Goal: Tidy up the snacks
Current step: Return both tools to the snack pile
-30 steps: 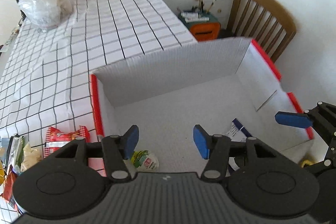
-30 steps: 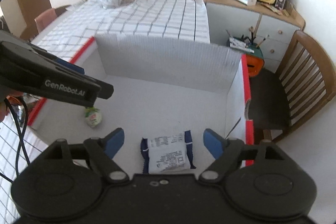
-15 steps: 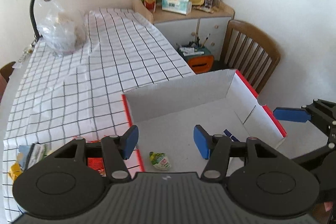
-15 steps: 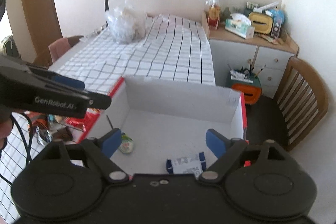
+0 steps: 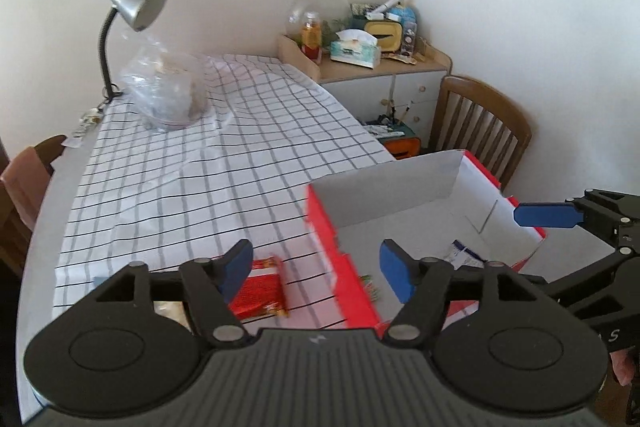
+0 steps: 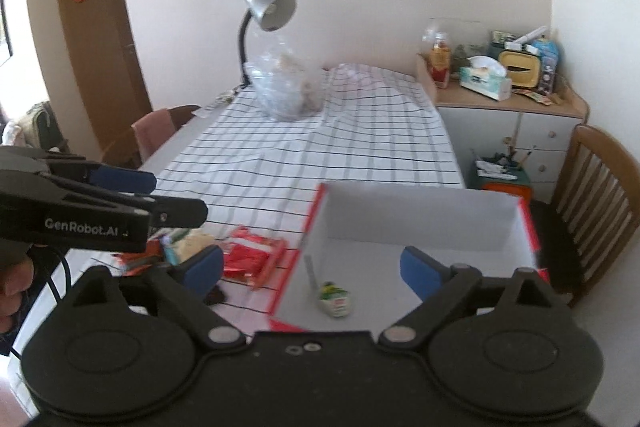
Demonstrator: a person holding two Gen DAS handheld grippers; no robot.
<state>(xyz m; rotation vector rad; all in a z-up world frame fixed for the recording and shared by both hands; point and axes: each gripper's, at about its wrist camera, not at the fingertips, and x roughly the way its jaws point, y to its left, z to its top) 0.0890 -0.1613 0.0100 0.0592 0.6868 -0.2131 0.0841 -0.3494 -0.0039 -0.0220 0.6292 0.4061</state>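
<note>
Both my grippers, left gripper (image 5: 316, 269) and right gripper (image 6: 312, 267), empty, jaws just widening; red-rimmed white cardboard box (image 6: 420, 215) holds two snacks; red foil packet (image 5: 260, 293) waits outside.

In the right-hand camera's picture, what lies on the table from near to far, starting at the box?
Box → checked cloth → plastic bag → lamp.

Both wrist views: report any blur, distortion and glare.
Left wrist view: the box's red near wall is smeared by motion blur, the wall corner bows from fisheye, and the right wall looks washed out. Right wrist view: sharper, though the door frame and picture frames curve; the lamp shade shows a soft highlight.
</note>
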